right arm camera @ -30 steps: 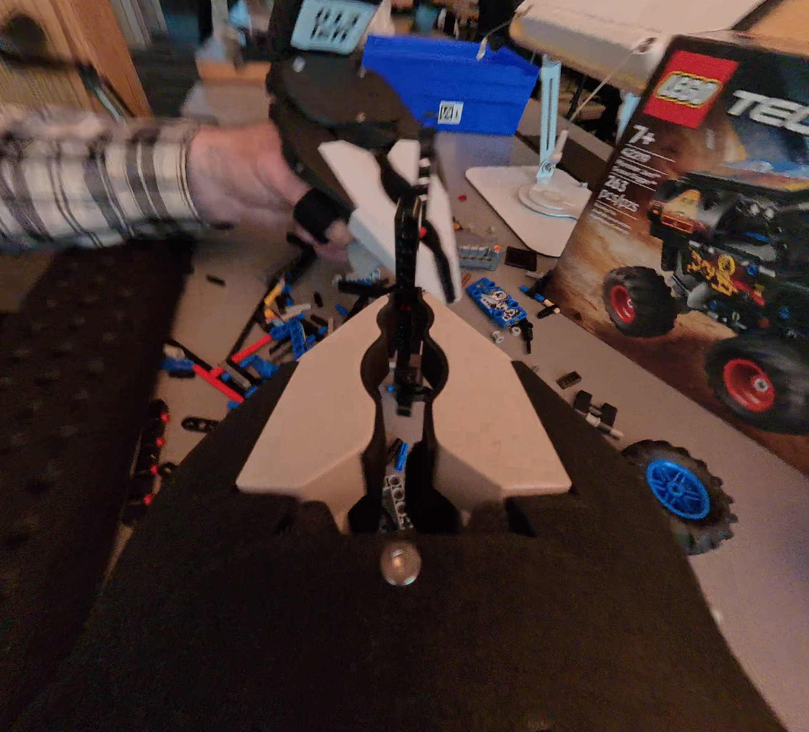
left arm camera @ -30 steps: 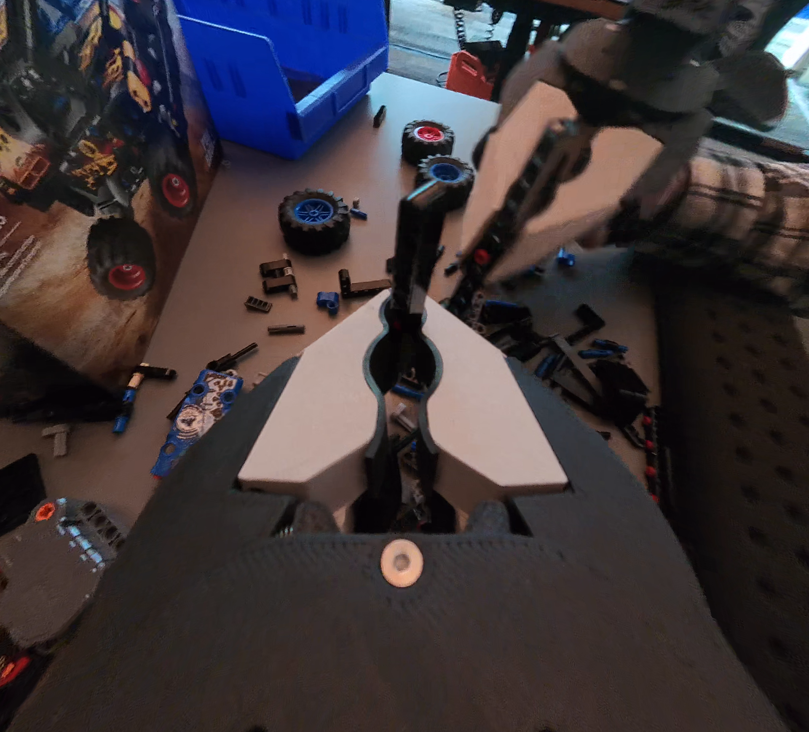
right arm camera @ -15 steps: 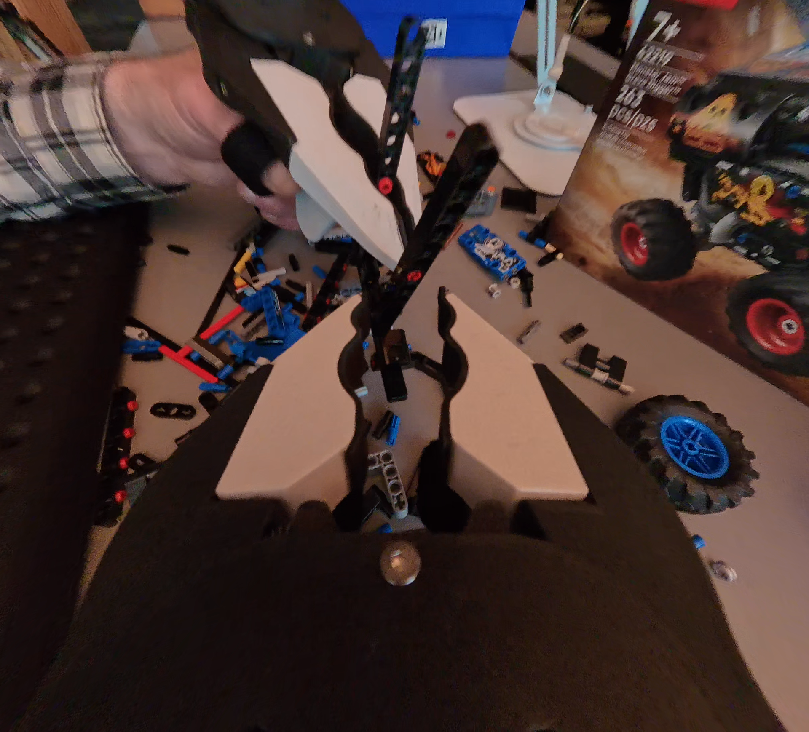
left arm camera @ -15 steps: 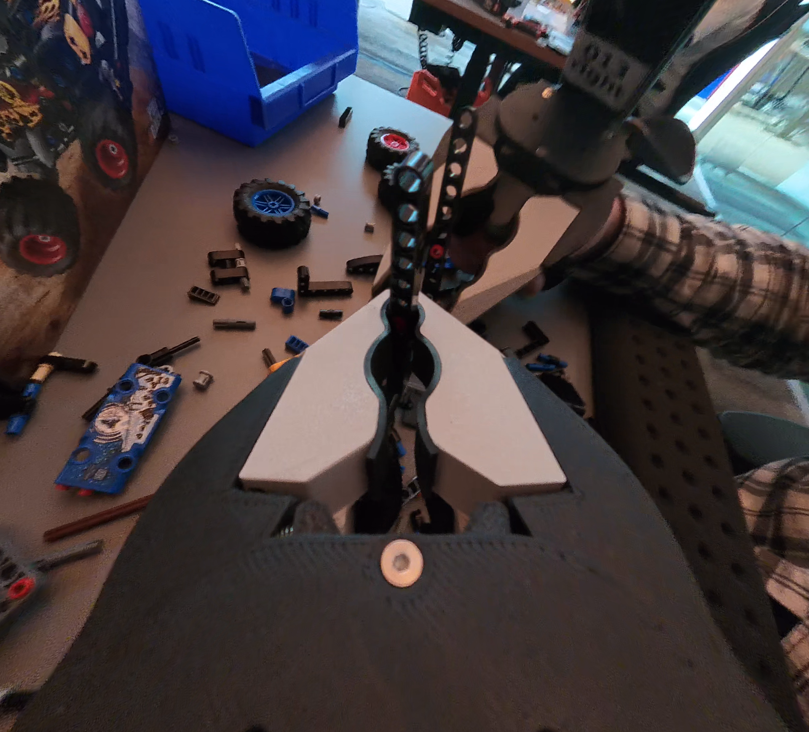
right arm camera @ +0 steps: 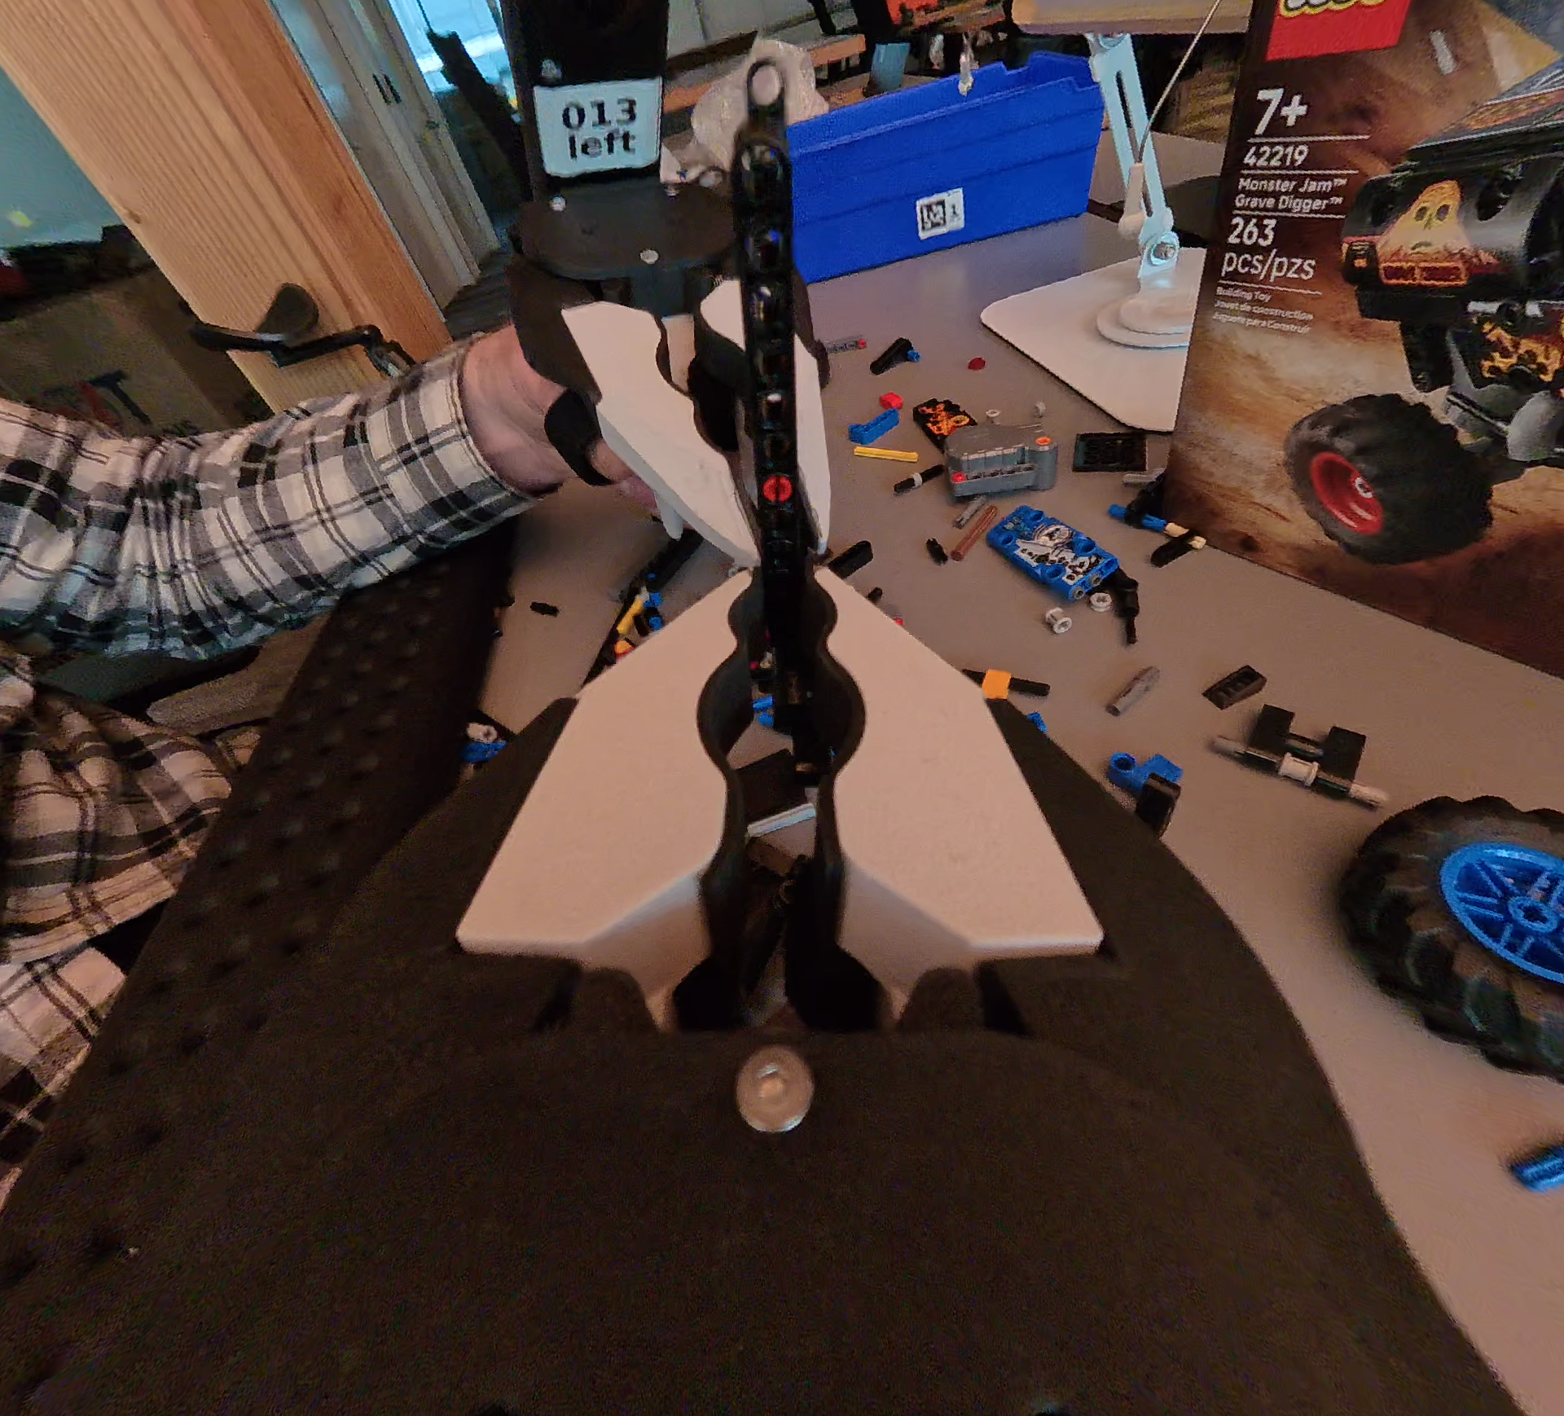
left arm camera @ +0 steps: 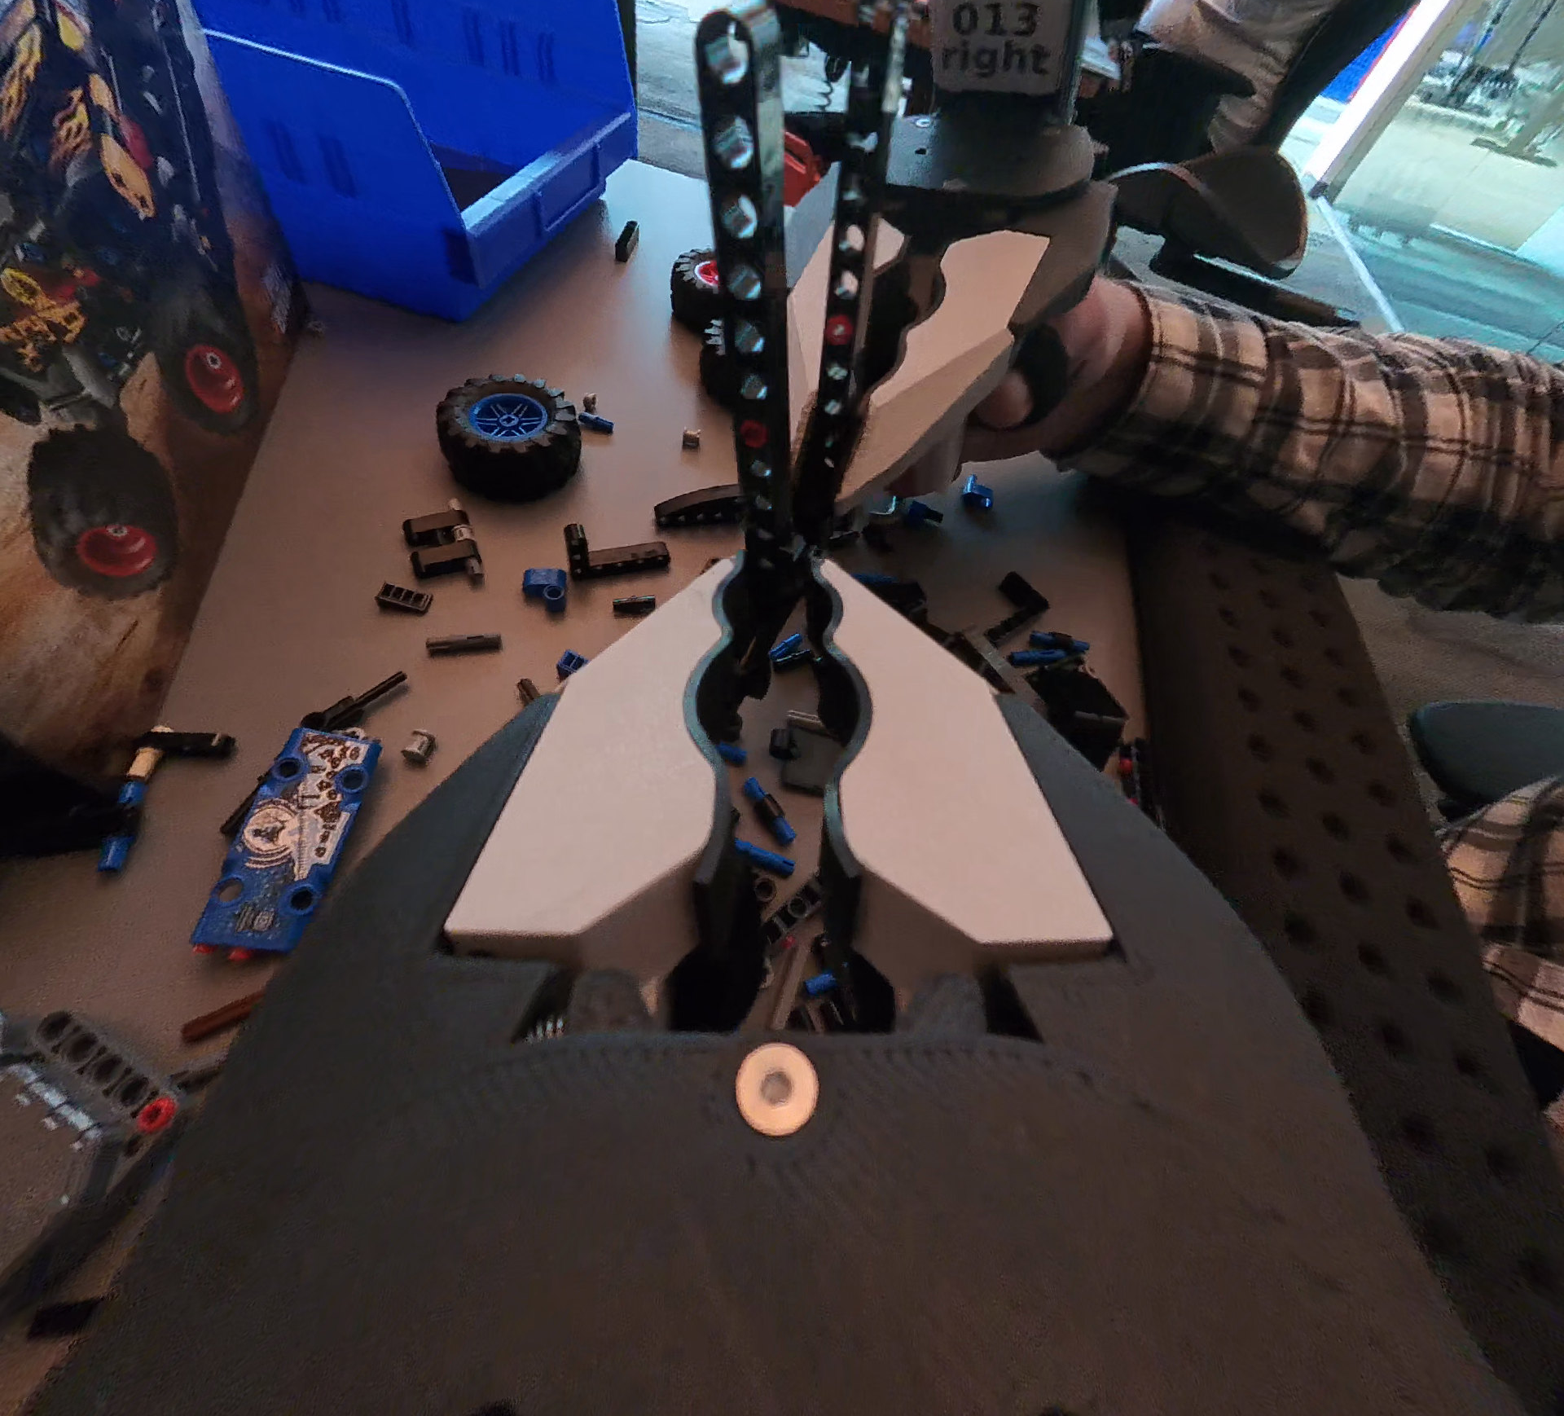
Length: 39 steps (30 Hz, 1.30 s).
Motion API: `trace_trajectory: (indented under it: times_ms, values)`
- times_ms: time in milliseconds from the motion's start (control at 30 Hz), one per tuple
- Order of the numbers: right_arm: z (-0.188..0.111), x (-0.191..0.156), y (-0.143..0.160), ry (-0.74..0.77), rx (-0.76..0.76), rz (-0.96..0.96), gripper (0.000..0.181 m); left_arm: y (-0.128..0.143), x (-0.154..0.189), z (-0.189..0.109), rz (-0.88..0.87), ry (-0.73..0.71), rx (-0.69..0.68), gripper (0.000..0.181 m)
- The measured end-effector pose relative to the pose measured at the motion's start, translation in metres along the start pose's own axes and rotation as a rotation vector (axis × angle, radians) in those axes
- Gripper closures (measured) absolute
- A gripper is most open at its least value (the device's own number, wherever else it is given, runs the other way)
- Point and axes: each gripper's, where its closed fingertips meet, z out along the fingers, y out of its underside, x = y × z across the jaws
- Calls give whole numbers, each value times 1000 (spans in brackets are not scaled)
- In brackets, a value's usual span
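My left gripper [left arm camera: 777, 575] is shut on the lower end of a black beam with round holes [left arm camera: 738, 216] that stands nearly upright. My right gripper [right arm camera: 783, 597] is shut on a second, thinner black beam [right arm camera: 768, 326] with a red pin in it. This beam also shows in the left wrist view [left arm camera: 853, 258], gripped by the right gripper's white fingers [left arm camera: 948, 326]. The two beams cross in a narrow V just above my left fingertips. The left gripper's white fingers [right arm camera: 669, 436] sit right behind the beam in the right wrist view. Both grippers are above the grey table [left arm camera: 338, 529].
Many loose black and blue pieces lie below the grippers. Around them are a blue-hub wheel [left arm camera: 508, 436], a red-hub wheel [left arm camera: 698, 283], a blue printed panel [left arm camera: 288, 825], a blue bin [left arm camera: 381, 131], a toy box [left arm camera: 101, 275] and a white lamp base [right arm camera: 1092, 351]. A dark perforated mat [left arm camera: 1269, 783] lies at the near side. Left and right tips are no more than a few centimetres apart. The blue-hub wheel [left arm camera: 508, 436] is about equally far from each gripper, around 15 cm. My right wrist view [right arm camera: 1460, 873] looks at it from another angle.
My right gripper, shut a second ago and open half a second ago, has shut on its beam again. Both beams have swung more upright and closer together.
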Motion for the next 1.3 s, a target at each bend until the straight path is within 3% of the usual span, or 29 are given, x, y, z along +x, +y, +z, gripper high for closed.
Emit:
trace_trajectory:
  times_ms: [233,400,500,600,767,967,1033,1200,1300]
  values:
    - [-2,-2,-6,23,8,-41,176,-2,3,1,103,-59,-16,172]
    - [6,3,8,116,-112,-135,176,15,-4,10,244,-184,-146,174]
    - [8,4,2,126,-106,-136,174,11,15,21,329,-170,-141,174]
    - [15,16,21,195,-235,-188,176,22,16,32,335,-158,-226,170]
    - [10,16,10,207,-162,-176,174,11,6,18,177,-103,-96,174]
    - [2,6,-3,137,-68,-142,173,-3,11,10,152,-66,-2,175]
    - [-3,7,-11,127,-17,-105,161,-8,13,7,107,-28,35,176]
    - [-26,13,-31,137,105,-62,155,-15,10,-2,22,3,96,177]
    - [-25,8,-19,83,37,-48,147,-23,16,-5,-26,62,142,177]
